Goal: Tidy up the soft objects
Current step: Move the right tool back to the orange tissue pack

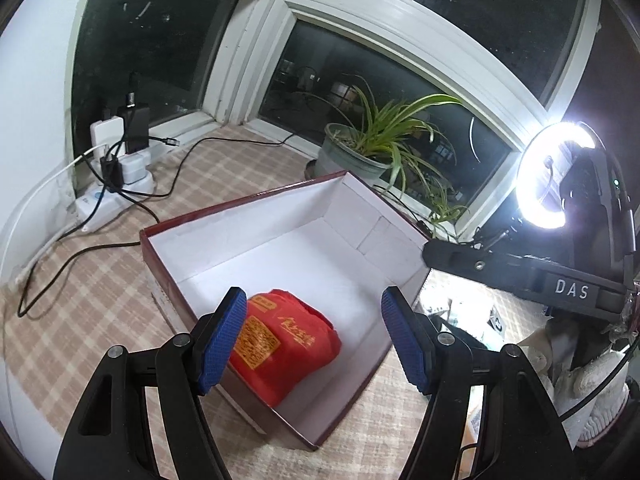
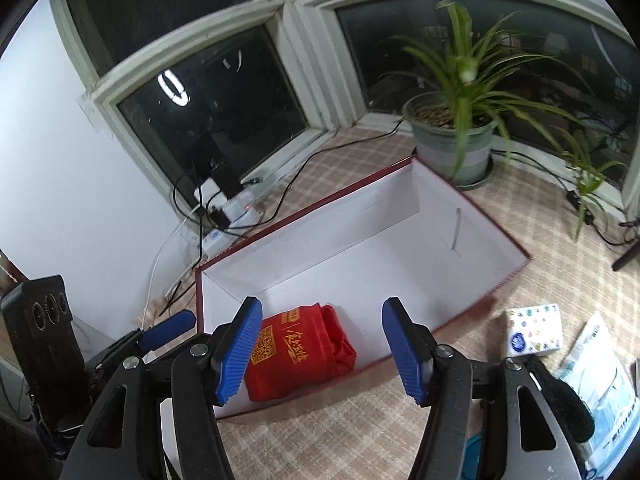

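A folded red cloth bag [image 1: 286, 346] [image 2: 298, 354] with yellow print lies in the near corner of an open box [image 1: 362, 216] [image 2: 424, 200], dark red outside and white inside. My left gripper [image 1: 312, 338] hovers open above that corner, nothing between its blue pads. My right gripper [image 2: 322, 350] is also open over the box's near wall, empty, the bag lying below and beyond its pads. A blue finger [image 2: 168, 330] of the left gripper shows at the left of the right wrist view.
On the checked cloth to the right of the box lie a small tissue pack [image 2: 534, 330] and a plastic packet [image 2: 596, 380]. Behind stand a potted plant [image 1: 354, 152] [image 2: 452, 140], a power strip [image 1: 110, 196] with cables, and a ring light [image 1: 552, 176]. A gloved hand [image 1: 592, 396] shows at the right.
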### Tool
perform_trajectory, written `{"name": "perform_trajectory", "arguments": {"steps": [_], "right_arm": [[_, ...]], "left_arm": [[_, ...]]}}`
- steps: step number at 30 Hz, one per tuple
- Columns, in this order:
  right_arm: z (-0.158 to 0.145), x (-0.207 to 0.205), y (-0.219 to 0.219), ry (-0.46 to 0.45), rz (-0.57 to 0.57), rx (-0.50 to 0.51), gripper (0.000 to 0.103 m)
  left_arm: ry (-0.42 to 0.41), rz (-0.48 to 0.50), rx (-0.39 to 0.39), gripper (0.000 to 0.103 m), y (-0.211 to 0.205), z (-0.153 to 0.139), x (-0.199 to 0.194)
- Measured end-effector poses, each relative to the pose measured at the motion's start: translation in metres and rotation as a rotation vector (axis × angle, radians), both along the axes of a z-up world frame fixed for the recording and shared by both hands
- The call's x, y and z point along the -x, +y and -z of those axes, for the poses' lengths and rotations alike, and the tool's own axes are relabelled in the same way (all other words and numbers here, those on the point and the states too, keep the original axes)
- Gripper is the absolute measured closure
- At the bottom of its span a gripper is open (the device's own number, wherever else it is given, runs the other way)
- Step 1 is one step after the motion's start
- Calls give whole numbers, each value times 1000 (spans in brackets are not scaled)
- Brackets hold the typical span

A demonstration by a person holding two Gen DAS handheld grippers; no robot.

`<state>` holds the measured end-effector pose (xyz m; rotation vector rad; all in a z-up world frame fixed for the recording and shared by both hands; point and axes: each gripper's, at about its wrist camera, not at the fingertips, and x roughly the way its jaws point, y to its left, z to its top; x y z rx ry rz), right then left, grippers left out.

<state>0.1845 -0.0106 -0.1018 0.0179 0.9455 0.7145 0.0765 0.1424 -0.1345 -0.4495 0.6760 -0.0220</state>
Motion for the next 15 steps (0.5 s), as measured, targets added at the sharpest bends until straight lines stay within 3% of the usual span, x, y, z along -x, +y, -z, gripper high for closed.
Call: {"name": "perform_trajectory", "arguments": {"steps": [7,11,15], "right_arm": [[-18,16,-52,-61,62,-32,44],[-27,26,-83,-81,87,-26,29],[-35,37,-119,-93,127,-19,27]], "left_arm": [[-8,44,-4,34,-22,-7,6],[-14,64,2,34,-35,-11,11],[-16,84,7,34,-49,-15,16]]}}
